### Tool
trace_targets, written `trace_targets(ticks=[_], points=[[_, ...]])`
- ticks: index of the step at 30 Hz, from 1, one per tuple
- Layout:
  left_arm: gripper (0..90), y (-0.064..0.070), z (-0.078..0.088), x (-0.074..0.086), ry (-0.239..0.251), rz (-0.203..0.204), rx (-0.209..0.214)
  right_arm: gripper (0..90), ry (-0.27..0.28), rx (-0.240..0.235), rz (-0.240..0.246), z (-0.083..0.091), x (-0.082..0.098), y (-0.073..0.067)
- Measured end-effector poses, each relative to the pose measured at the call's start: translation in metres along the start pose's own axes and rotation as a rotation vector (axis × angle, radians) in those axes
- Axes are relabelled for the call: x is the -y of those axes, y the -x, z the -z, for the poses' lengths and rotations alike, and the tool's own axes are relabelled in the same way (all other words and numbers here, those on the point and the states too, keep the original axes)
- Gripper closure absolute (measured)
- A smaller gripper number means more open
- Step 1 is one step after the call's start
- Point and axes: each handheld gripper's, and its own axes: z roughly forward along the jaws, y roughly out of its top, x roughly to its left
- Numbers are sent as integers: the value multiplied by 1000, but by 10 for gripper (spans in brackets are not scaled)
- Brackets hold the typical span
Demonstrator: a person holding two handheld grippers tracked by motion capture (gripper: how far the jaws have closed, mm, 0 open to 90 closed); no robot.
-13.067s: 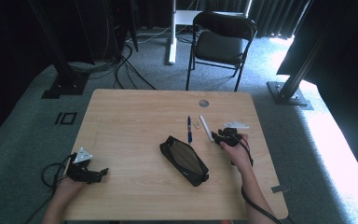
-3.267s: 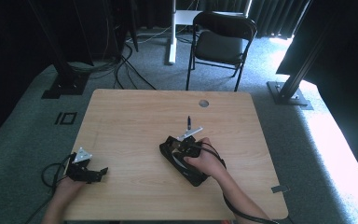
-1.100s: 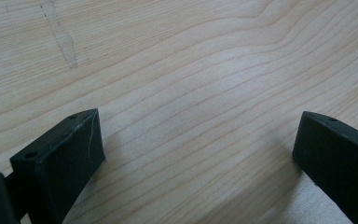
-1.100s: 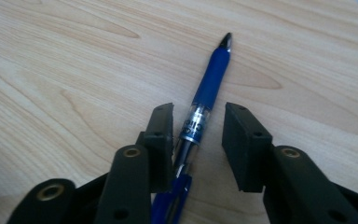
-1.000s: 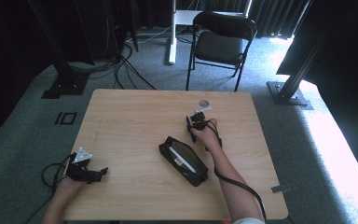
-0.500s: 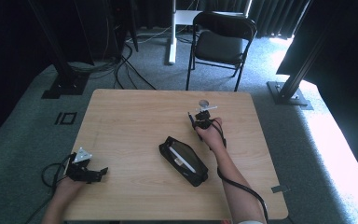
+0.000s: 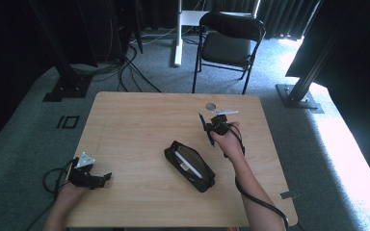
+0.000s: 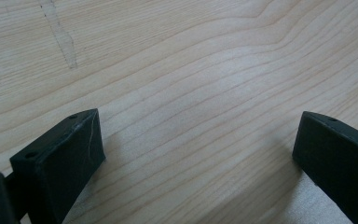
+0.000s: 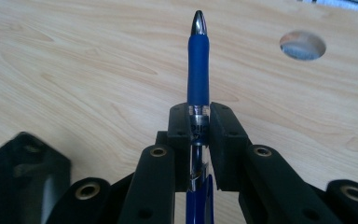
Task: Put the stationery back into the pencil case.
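While the left tongs (image 7: 107, 176) rested near the left front corner of the wooden surface (image 7: 139, 125), their jaws stood spread wide with nothing but bare wood grain between them, as the left gripper view made plain. The hand behind them lay idle at the edge.

Further right, near the middle, a black pencil case (image 7: 189, 165) lay flat and slanted on the surface, its zip open and something pale showing inside. It sat well apart from both hands.

Right of that, and toward the far side, the right tongs (image 7: 210, 129) were held clear above the wood, pinching a blue pen (image 7: 208, 130). From the right gripper view the grip was unmistakable: the two black pads pressed on the clear barrel of the pen (image 9: 198, 79) just below its blue rubber sleeve, with the silver tip pointing away from the hand. Beyond the tip, a round cable hole (image 9: 302, 45) showed in the surface.

I judged the step in hand to be the carry: the pen was picked up and lifted, not yet stowed. The next move, to my eye, called for swinging the pen back toward the case, lining it up with the long open mouth, lowering it in, and only then spreading the jaws. The left tongs might well be needed to steady the case.
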Motion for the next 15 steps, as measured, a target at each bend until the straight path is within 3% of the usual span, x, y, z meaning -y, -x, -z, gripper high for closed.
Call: trace_targets(ticks=[3, 8, 15], points=[[21, 0, 0, 0, 0, 0, 0, 793, 26, -7, 30, 14, 0, -6], [21, 0, 0, 0, 0, 0, 0, 793, 65, -66, 67, 37, -1, -21], [21, 0, 0, 0, 0, -1, 0, 793, 95, -137, 134, 58, -2, -46]])
